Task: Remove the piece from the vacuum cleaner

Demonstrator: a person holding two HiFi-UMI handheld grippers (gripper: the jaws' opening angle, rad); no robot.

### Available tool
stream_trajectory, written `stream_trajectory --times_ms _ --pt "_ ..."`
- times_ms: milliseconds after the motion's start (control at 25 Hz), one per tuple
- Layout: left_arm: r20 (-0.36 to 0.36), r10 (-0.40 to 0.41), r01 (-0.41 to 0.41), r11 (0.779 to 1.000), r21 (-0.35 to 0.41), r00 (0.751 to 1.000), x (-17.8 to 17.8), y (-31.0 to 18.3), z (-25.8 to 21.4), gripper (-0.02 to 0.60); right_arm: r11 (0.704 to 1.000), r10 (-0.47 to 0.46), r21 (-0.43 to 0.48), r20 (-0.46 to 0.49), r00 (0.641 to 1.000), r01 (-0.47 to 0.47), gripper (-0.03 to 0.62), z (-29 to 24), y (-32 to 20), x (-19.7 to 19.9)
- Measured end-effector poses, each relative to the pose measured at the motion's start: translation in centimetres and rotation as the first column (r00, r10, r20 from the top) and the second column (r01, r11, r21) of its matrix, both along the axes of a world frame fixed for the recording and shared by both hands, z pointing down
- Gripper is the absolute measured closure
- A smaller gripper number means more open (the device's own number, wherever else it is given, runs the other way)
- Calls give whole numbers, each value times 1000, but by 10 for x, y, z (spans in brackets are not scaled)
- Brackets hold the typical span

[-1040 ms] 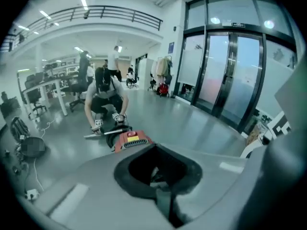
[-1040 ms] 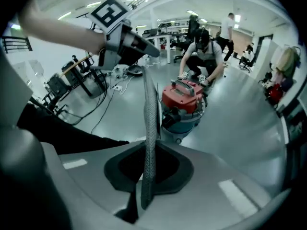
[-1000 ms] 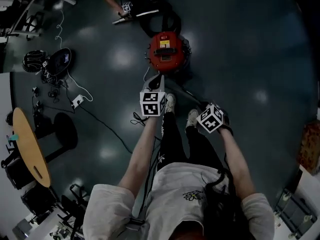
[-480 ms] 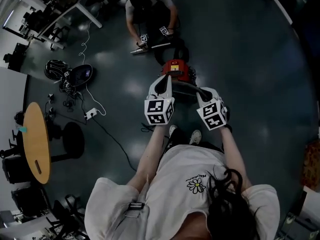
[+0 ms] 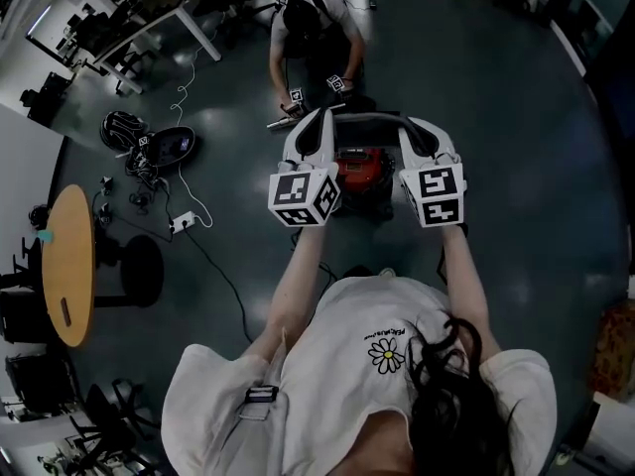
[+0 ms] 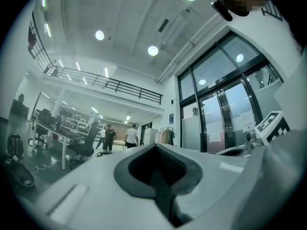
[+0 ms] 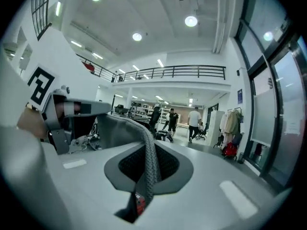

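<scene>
Hose (image 5: 369,117) stretches between the left gripper (image 5: 319,119) and the right gripper (image 5: 413,125), both squeezed tight on it, above the vacuum cleaner (image 5: 357,172). It looks pulled free. Next, set it down.

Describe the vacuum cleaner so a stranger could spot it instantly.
On the dark floor, look between the left hand-held gripper and right hand-held gripper. The vacuum cleaner sits below the grey hose they hold. It is the only bright red thing there.
</scene>
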State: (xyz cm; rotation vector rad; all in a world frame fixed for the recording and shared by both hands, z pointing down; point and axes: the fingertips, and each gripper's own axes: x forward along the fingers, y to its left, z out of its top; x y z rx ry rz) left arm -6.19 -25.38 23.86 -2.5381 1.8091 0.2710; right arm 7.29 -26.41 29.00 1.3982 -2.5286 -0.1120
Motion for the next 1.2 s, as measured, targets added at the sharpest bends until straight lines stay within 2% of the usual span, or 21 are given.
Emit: stream_trajectory --times_ms 160,240,440,920,1200 --pt "-16 17 -16 997 76 1000 3 12 -26 580 1000 5 21 157 988 -8 557 -30 2 11" --pt "-6 17 -16 995 98 1000 1 12 -34 580 1000 8 26 201 980 -13 559 -37 0 11" --pt "30 10 -13 995 99 1000 4 4 -34 580 999 27 18 208 978 -31 559 -34 -2 13" --pt "3 5 -5 997 78 1000 -3 -6 -27 581 999 38 31 190 981 -44 559 -37 -5 7" --pt "-2 4 -4 995 98 1000 -4 1 -36 580 998 30 44 191 981 -40 559 -42 3 2"
